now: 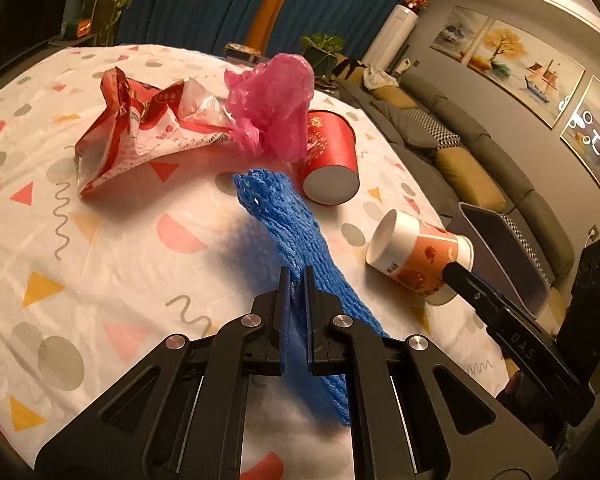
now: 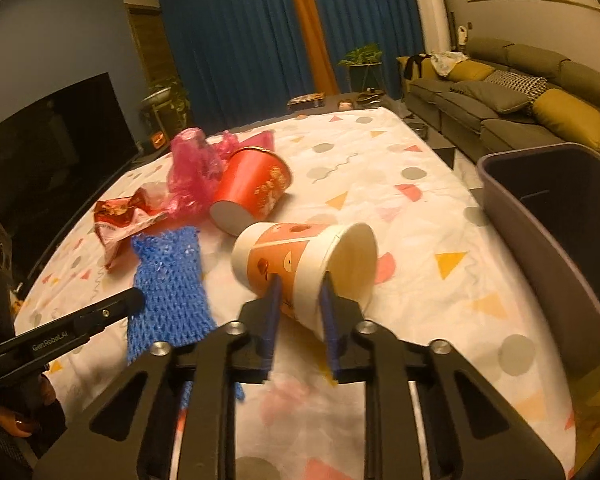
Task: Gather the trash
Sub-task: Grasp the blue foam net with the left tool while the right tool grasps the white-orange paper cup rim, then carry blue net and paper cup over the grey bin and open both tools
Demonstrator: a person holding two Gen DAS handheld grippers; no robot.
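From the left wrist we see our left hand-held gripper (image 1: 298, 280) clenched on the blue foam net (image 1: 300, 240), which runs forward from the jaws over the table (image 1: 112, 280). Ahead of it lie the red wrapper (image 1: 140, 128), the pink plastic bag (image 1: 272, 104) and the red paper cup (image 1: 332, 156), bunched together toward the far side. Bare patterned cloth stretches to our left, well out to the table's edge. At the right edge the orange paper cup (image 1: 416, 256) lies on its side, with the right hand-held gripper (image 1: 460, 276) at it and the grey bin (image 1: 504, 256) just beyond the edge. From the right wrist, our right hand-held gripper (image 2: 300, 292) is grasping the orange paper cup (image 2: 300, 256), one finger on each side of its wall. The grey bin (image 2: 540, 240) stands open just beside the table's right edge, with bare cloth between cup and bin.
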